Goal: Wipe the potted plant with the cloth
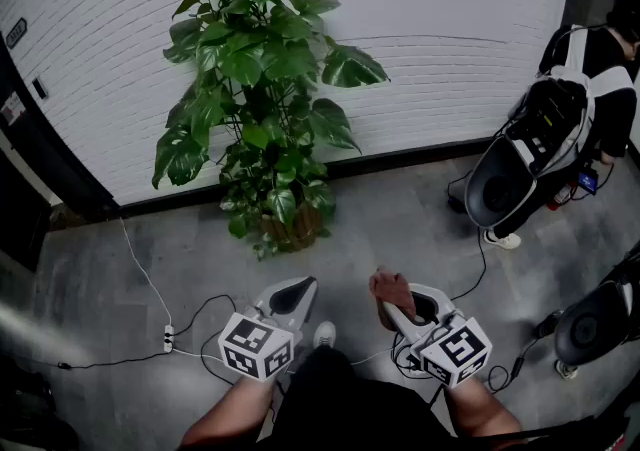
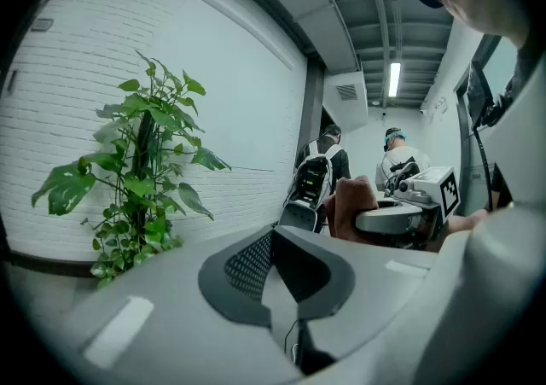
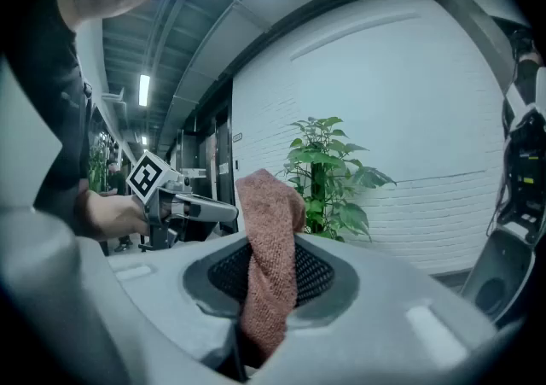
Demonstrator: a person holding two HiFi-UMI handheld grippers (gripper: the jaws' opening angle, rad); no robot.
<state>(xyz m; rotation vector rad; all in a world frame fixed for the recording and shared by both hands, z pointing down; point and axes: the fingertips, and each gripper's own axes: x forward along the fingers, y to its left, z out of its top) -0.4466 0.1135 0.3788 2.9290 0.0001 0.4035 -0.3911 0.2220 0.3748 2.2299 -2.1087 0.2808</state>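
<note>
A tall potted plant (image 1: 258, 89) with broad green leaves stands on the grey floor against the white brick wall; it shows too as the plant (image 2: 136, 178) in the left gripper view and the plant (image 3: 328, 174) in the right gripper view. My right gripper (image 1: 392, 301) is shut on a reddish-brown cloth (image 3: 269, 259), which sticks up from between its jaws as the cloth (image 1: 390, 288). My left gripper (image 1: 290, 294) is shut with nothing in it. Both grippers are held low, short of the pot (image 1: 290, 229), pointing toward it.
A white power strip (image 1: 168, 339) and black cables (image 1: 205, 314) lie on the floor at the left. At the right stands a person (image 1: 590, 79) with other equipment (image 1: 520, 164). A dark doorway edge (image 1: 40, 169) runs along the left.
</note>
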